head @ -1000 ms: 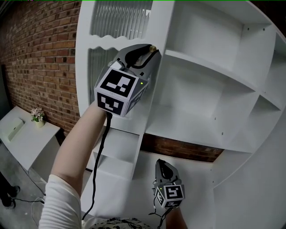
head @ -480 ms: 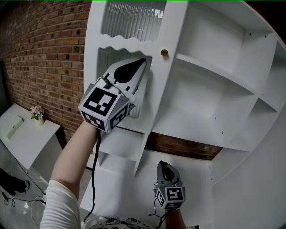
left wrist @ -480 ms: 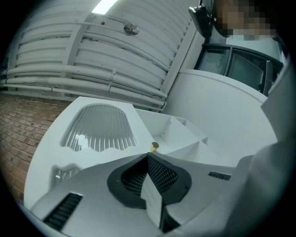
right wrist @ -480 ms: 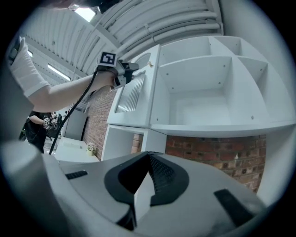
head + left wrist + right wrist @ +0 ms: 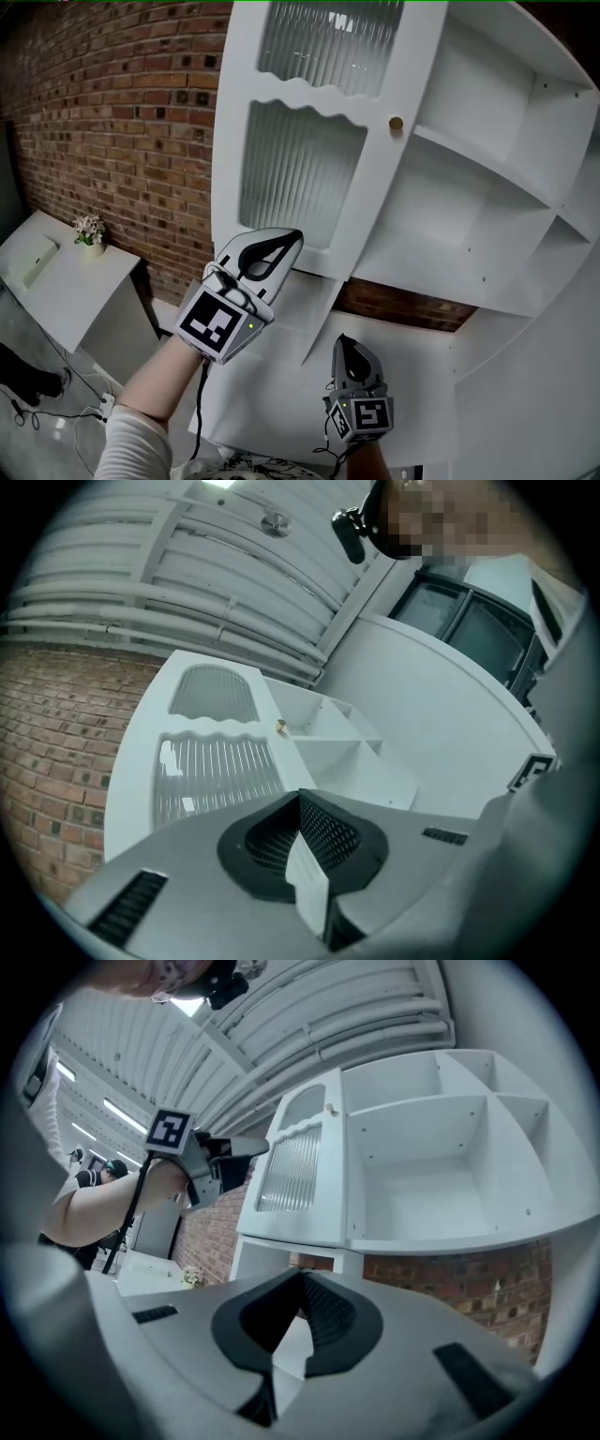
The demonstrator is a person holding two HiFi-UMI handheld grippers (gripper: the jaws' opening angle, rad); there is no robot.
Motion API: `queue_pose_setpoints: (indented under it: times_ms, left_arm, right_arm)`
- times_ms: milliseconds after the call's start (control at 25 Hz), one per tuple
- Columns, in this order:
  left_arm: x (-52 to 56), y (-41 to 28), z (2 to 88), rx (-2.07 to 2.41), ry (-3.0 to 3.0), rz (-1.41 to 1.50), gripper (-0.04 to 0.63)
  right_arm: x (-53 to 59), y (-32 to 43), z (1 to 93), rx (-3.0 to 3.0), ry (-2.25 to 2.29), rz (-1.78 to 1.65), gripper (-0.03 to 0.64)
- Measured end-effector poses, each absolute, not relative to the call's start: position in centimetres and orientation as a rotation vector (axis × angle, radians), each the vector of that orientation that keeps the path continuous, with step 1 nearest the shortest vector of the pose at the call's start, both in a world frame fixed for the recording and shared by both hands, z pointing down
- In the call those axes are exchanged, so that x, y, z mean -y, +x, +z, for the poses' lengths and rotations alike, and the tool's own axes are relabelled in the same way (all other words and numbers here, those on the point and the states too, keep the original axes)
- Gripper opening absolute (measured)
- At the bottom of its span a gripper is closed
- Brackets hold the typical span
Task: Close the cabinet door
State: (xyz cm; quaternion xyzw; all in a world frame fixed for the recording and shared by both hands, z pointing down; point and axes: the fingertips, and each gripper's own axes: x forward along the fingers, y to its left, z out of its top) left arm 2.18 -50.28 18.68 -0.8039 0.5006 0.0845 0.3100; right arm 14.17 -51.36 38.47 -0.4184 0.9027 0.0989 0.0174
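White ribbed-glass cabinet door (image 5: pixel 300 178) stands upright at twelve o'clock from the left gripper (image 5: pixel 292 238), the nearer one, its jaws clenched on nothing. The right gripper (image 5: pixel 343 345), also pinched empty, hangs lower. The door looks flush already.

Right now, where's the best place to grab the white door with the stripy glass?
Probably the little brass knob near the right edge of the door. Come straight at it from the front, one jaw on each side. It is the only part sticking out; the rest is flat frame and ribbed glass.
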Motion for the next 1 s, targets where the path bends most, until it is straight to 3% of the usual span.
queue_pose_setpoints:
  times_ms: [640, 1000]
  left_arm:
    - [46.0, -4.7, 35.0, -1.581, -2.397, 0.148, 0.011]
    - [43.4, -6.0, 38.3, -1.642, -2.451, 0.193, 0.012]
  right_arm:
    - [46.3, 9.4, 39.6, -2.800, -1.310, 0.345, 0.006]
    - [45.2, 7.7, 40.2, -2.835, -1.303, 0.301, 0.006]
